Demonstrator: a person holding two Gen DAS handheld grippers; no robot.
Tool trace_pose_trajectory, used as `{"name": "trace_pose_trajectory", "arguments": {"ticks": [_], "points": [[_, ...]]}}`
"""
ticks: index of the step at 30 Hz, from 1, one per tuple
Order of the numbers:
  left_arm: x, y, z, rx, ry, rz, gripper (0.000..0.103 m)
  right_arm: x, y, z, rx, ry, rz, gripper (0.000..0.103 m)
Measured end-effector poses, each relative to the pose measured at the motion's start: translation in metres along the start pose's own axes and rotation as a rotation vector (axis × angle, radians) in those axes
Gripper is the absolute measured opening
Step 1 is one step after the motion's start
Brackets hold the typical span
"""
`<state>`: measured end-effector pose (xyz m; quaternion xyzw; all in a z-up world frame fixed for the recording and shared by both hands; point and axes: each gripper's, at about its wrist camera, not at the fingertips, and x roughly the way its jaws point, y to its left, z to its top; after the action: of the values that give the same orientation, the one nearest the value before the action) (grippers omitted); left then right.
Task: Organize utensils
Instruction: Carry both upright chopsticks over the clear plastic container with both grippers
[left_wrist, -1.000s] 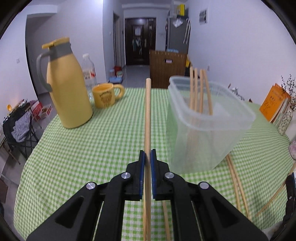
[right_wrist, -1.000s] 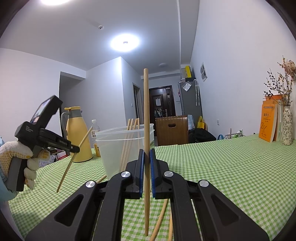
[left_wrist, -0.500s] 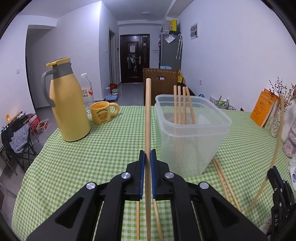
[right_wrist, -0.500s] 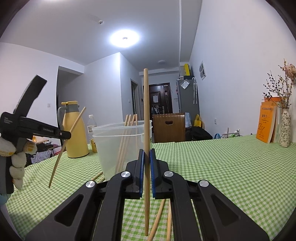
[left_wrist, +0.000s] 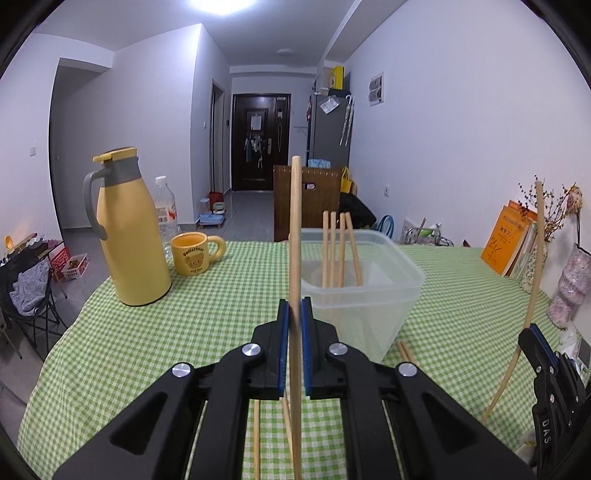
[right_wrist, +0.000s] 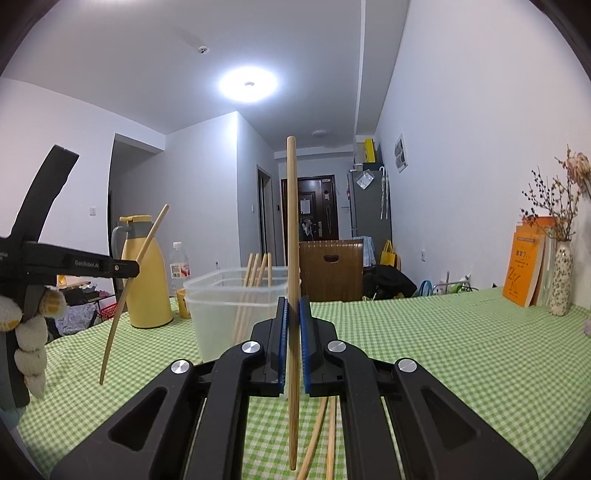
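My left gripper (left_wrist: 294, 306) is shut on a wooden chopstick (left_wrist: 295, 229) that stands upright above the table. My right gripper (right_wrist: 291, 306) is shut on another upright chopstick (right_wrist: 291, 221). A clear plastic container (left_wrist: 364, 295) sits just right of and beyond the left gripper, with several chopsticks (left_wrist: 338, 251) leaning inside it; it also shows in the right wrist view (right_wrist: 229, 314). Loose chopsticks (left_wrist: 404, 350) lie on the green checked tablecloth (left_wrist: 184, 332) by the container and under both grippers (right_wrist: 327, 435). The left gripper (right_wrist: 129, 267) shows at left in the right wrist view.
A yellow thermos jug (left_wrist: 127, 232), a water bottle (left_wrist: 164, 206) and a yellow mug (left_wrist: 194, 254) stand at the back left. Orange books (left_wrist: 508, 240) and a vase with dried flowers (right_wrist: 561, 280) stand at the right edge.
Both grippers have risen and tilted up with their chopsticks. The container now sits lower and farther in the left wrist view.
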<state>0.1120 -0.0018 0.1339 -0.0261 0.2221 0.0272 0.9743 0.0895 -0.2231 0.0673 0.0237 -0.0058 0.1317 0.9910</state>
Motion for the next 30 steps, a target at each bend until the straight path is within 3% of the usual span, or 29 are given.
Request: {"name": "trace_pose_trajectory", "arguments": {"ticks": [13, 30], "points": [[-0.023, -0.013, 0.033, -0.011, -0.1, -0.047, 0.004, 0.007, 0.007, 0.036, 0.018, -0.07, 0.004, 0.006], [-0.026, -0.025, 0.061, -0.033, -0.176, -0.051, 0.004, 0.029, 0.01, 0.063, 0.02, -0.105, 0.035, 0.006]]}}
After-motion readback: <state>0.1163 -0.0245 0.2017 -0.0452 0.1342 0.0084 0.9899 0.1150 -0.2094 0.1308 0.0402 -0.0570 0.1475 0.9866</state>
